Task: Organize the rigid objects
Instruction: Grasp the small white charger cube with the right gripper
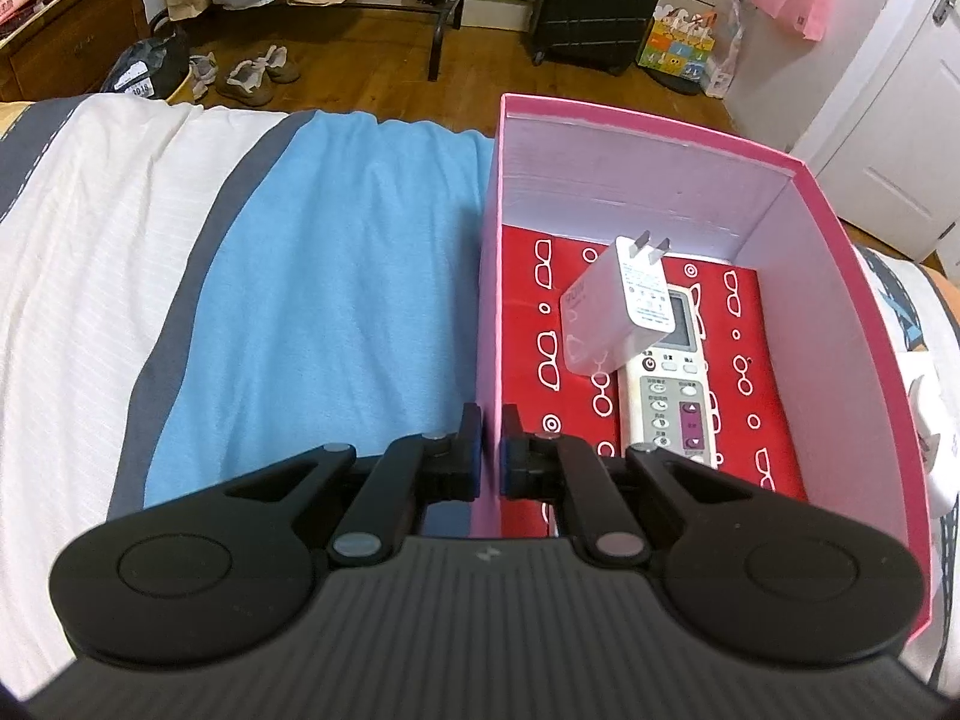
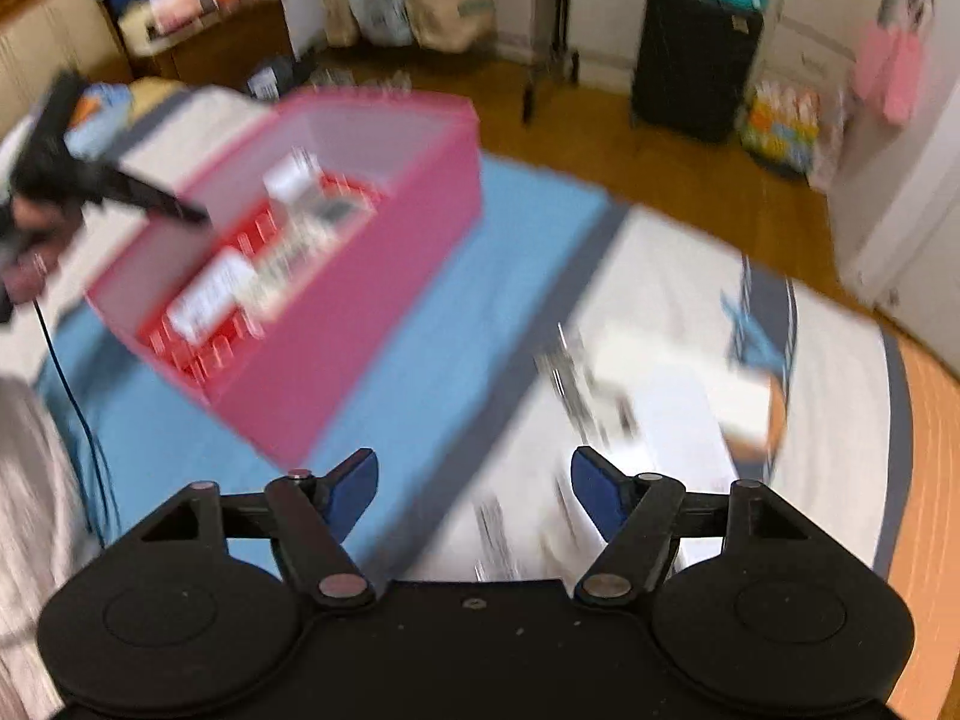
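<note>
One pink box [image 1: 840,276], one charger [image 1: 618,306] atop one remote [image 1: 672,396], left gripper [image 1: 492,444] clamped on box wall, right gripper [image 2: 474,498] apart, empty, its view blurred.

Bright room; right view motion-blurred, edges bowed.

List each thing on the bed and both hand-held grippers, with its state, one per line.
Pink box: open, no lid, left wall clamped.
White charger: in box, tilted on the remote, prongs out.
Remote control: in box, face up.
Left hand-held gripper: shut on the box wall.
Right hand-held gripper: open, empty.
White items on bedding: outside box, blurred.
</note>
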The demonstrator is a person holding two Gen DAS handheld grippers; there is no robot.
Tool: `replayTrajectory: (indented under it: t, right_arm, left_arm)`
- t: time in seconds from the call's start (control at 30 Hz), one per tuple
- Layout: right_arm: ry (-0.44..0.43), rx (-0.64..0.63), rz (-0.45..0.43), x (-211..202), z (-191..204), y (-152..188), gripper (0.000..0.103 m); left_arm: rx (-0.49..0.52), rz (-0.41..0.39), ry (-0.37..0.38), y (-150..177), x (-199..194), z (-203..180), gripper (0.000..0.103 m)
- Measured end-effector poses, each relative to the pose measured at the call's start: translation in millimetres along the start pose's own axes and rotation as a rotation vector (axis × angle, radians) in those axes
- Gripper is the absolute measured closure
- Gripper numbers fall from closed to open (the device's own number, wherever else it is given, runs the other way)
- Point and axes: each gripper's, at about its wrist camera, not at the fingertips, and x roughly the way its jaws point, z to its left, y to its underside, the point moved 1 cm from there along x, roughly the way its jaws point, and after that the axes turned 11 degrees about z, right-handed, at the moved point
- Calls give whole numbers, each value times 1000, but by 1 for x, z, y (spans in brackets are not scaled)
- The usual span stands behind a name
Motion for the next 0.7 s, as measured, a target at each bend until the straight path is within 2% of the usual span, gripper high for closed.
replayTrajectory:
  t: [0.17, 0.3, 0.4, 0.43, 0.53, 0.57, 0.7]
  right_arm:
    - [-39, 27, 99, 26, -19, 32, 32]
    - [-24, -21, 145, 48, -18, 52, 33]
    - [20, -46, 196, 72, -19, 52, 37]
    - [29, -42, 200, 78, -21, 53, 41]
    - [1, 14, 213, 94, -33, 51, 45]
    - [-5, 32, 204, 92, -34, 50, 55]
    - [16, 73, 204, 86, -31, 47, 55]
  left_arm:
    - [3, 3, -11, 0, 0, -1, 98]
    - [5, 1, -11, 1, 1, -3, 98]
    - [0, 6, -12, 0, 2, -2, 98]
    - [2, 7, -15, 0, 3, -3, 99]
    - [5, 7, -25, 0, 3, -4, 99]
    - [6, 7, -26, 0, 3, -4, 99]
    - [5, 8, -28, 1, 3, -4, 99]
